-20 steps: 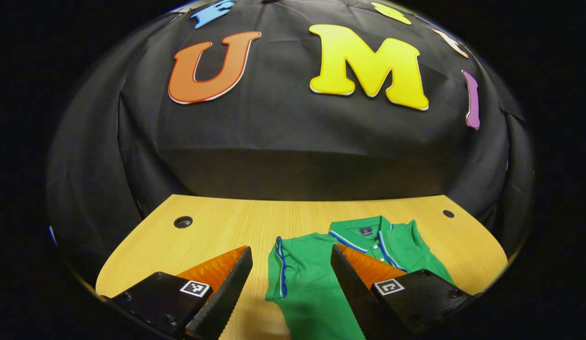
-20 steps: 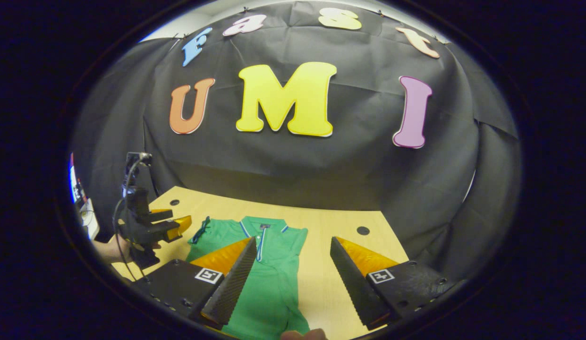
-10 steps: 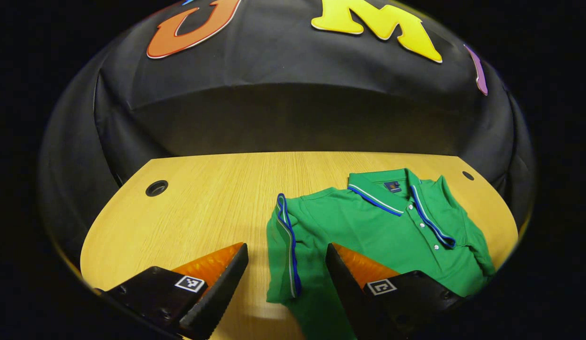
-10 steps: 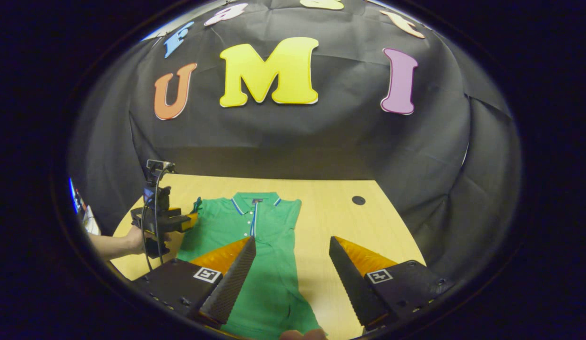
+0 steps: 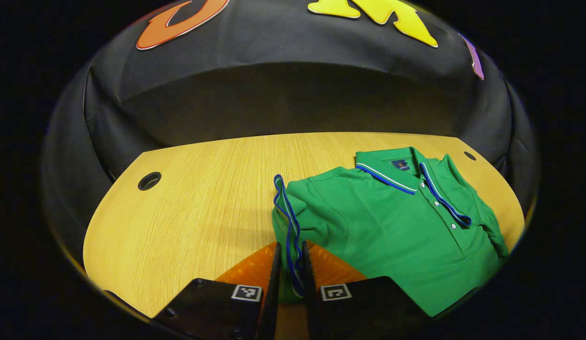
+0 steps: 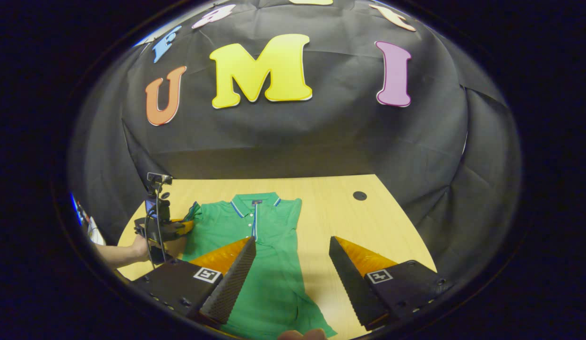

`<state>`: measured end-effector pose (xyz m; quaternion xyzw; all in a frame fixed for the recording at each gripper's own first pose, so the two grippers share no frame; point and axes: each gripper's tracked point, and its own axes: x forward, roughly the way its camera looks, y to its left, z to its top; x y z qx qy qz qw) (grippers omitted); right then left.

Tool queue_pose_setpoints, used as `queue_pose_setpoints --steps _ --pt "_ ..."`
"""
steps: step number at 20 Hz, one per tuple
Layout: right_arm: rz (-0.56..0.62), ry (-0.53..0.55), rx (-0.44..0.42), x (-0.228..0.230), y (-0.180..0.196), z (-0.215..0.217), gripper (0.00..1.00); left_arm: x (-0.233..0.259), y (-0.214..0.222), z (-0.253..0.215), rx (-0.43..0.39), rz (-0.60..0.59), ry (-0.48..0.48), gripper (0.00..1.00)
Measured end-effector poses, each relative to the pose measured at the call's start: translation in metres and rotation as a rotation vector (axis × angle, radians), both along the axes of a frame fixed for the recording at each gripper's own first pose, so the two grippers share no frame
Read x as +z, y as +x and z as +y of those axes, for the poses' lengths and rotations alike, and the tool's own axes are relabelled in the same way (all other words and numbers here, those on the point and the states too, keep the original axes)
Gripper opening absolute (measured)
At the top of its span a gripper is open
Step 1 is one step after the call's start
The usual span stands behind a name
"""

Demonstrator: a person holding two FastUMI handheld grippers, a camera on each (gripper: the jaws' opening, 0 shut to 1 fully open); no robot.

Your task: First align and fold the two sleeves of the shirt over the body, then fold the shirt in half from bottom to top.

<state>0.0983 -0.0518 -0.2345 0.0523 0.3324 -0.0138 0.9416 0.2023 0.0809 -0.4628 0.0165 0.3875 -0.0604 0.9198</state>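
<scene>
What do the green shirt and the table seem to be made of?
The shirt looks like a matte knit fabric, probably cotton: soft folds, striped collar trim. The table looks like light wood or wood-look laminate: fine straight grain, smooth faint sheen.

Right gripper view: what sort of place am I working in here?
Likely a staged recording booth, not a home: black cloth wall behind a bare wooden table, with only a green shirt on it.
</scene>
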Motion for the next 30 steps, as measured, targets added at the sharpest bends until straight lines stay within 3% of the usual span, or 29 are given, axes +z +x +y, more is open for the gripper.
queue_pose_setpoints --steps 3,6,10,15,26,30 --pt "0.007 0.007 -0.003 -0.002 0.000 0.002 0.95 0.001 0.000 0.002 -0.014 0.014 -0.010 0.16" --pt "-0.003 -0.003 0.013 -0.001 0.001 0.007 0.95 0.008 0.000 -0.001 -0.009 0.029 -0.042 0.06" --pt "-0.018 0.012 0.018 0.004 0.003 0.011 0.95 0.045 0.012 0.000 0.038 -0.018 -0.041 0.06" --pt "-0.040 0.028 -0.005 0.014 -0.003 0.002 0.95 0.086 0.022 -0.041 -0.033 -0.064 -0.034 0.06" --pt "-0.060 -0.030 -0.116 0.028 -0.041 -0.071 0.95 0.077 0.030 -0.171 -0.085 -0.046 -0.058 0.09" --pt "-0.051 -0.034 -0.146 0.025 -0.046 -0.088 0.95 0.076 0.032 -0.190 -0.088 -0.060 -0.071 0.17"
